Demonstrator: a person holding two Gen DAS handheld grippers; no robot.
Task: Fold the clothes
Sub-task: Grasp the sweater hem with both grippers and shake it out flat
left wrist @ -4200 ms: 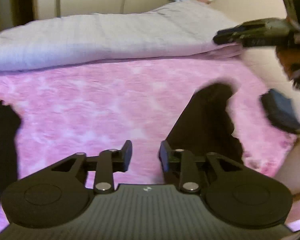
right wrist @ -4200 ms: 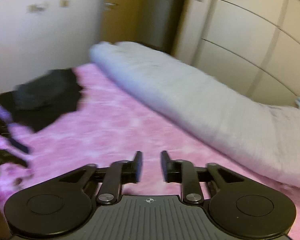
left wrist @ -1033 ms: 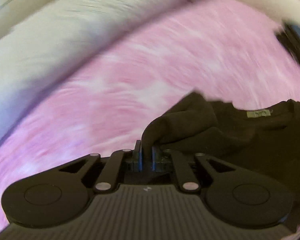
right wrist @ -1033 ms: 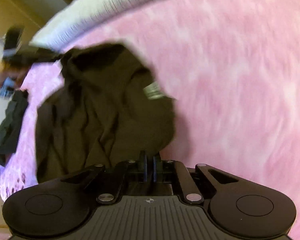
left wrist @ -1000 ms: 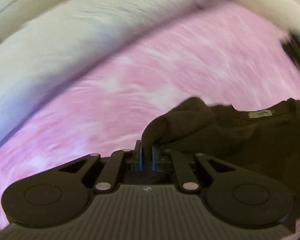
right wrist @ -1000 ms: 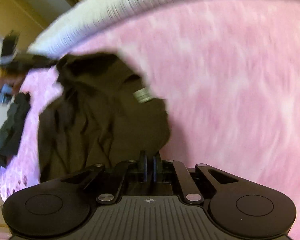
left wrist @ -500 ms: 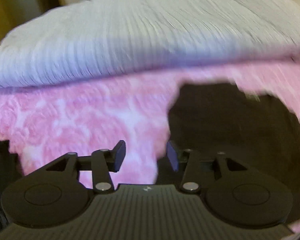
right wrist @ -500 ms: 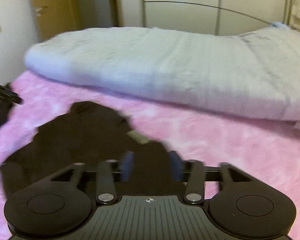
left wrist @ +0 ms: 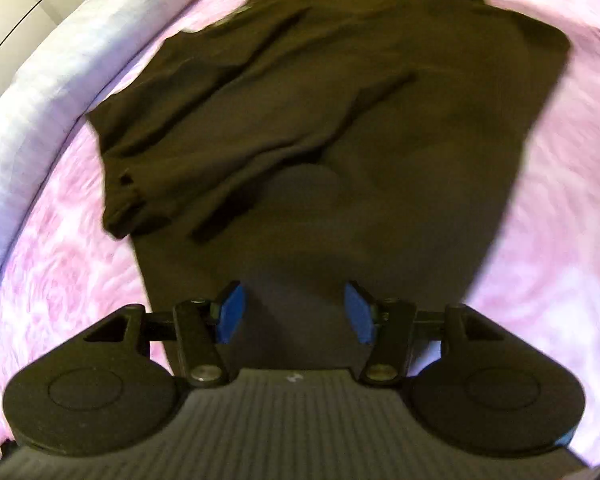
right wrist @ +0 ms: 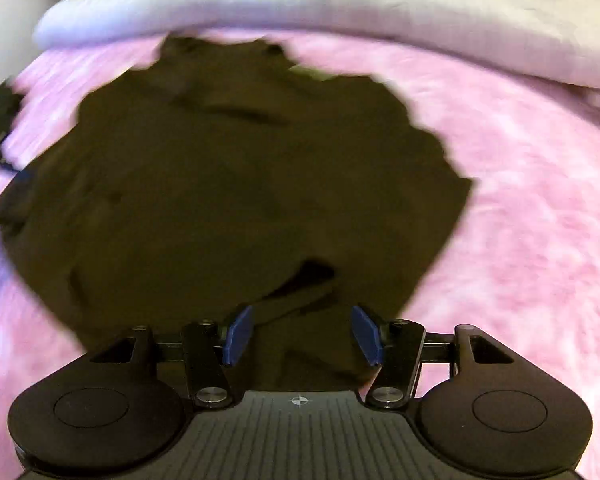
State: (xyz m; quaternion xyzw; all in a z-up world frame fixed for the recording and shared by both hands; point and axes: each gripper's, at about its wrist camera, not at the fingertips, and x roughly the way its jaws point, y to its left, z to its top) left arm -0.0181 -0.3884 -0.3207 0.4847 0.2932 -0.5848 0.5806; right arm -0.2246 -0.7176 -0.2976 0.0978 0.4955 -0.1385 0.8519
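A dark brown long-sleeved top point(left wrist: 340, 128) lies spread on a pink fuzzy blanket point(left wrist: 52, 264), one sleeve folded across its body. My left gripper point(left wrist: 294, 312) is open and empty, its blue-padded fingers just above the garment's near edge. In the right wrist view the same top point(right wrist: 228, 184) fills the middle. My right gripper point(right wrist: 302, 334) is open and empty over the garment's near edge, beside a small fold. The other gripper shows as a dark shape at the left edge point(right wrist: 0, 120).
A rolled white-grey quilt point(right wrist: 340, 8) runs along the far side of the blanket and shows in the left wrist view point(left wrist: 32, 92). Pink blanket point(right wrist: 540, 220) lies bare to the right of the top. Wardrobe doors point(left wrist: 16, 4) stand behind.
A second ago both grippers were shut on the top and carrying it. Both have since let go and opened, the top now lies flat, and both grippers have tilted down over it.
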